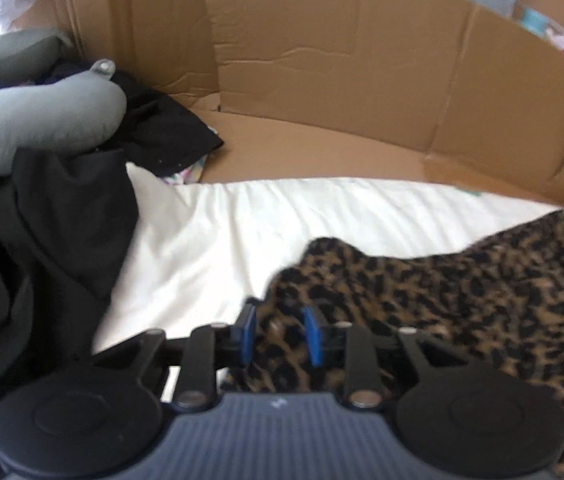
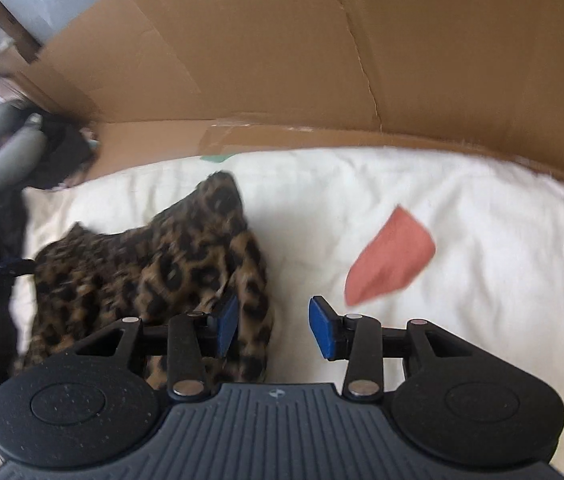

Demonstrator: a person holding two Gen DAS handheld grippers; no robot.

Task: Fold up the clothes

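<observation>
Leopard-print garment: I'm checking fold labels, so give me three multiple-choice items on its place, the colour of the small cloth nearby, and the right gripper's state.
1. The leopard-print garment lies on:
A. white bedding
B. cardboard floor
C. black clothes

2. The small cloth is:
A. green
B. salmon pink
C. blue

3. The right gripper is:
A. shut on garment
B. shut, empty
C. open

1 A: white bedding shows around it.
2 B: its colour is salmon pink.
3 C: the jaws stand apart, gripping nothing.
</observation>
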